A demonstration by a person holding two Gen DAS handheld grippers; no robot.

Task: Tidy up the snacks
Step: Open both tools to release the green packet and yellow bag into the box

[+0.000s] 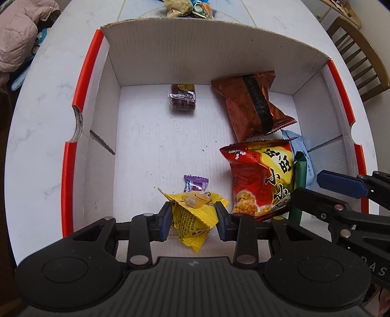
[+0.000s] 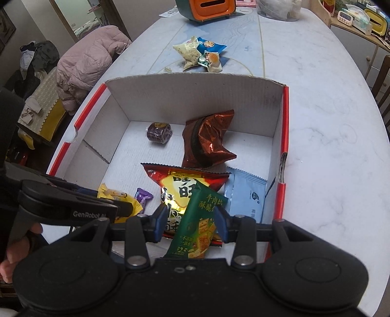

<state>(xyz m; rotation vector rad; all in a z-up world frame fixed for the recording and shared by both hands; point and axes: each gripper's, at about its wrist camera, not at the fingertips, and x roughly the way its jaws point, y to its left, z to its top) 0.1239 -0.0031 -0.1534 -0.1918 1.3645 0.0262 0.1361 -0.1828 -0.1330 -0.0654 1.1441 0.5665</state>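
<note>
A white cardboard box with red rims (image 1: 156,61) (image 2: 195,97) stands on the marble table. My left gripper (image 1: 193,214) is shut on a crumpled yellow candy packet (image 1: 195,207) low over the box's near floor. My right gripper (image 2: 189,219) is shut on a green snack packet (image 2: 199,224), held above a red-and-yellow snack bag (image 2: 180,190) (image 1: 260,180). On the box floor lie a brown foil packet (image 1: 253,104) (image 2: 209,139), a dark round cake (image 1: 182,96) (image 2: 158,131), a purple candy (image 1: 196,183) (image 2: 143,196) and a pale blue packet (image 2: 246,195).
More snacks (image 2: 202,53) lie in a heap on the table beyond the box. An orange-and-green box (image 2: 207,9) stands at the far end. A pink jacket (image 2: 90,58) hangs on a chair at the left; a wooden chair (image 1: 360,53) stands at the right.
</note>
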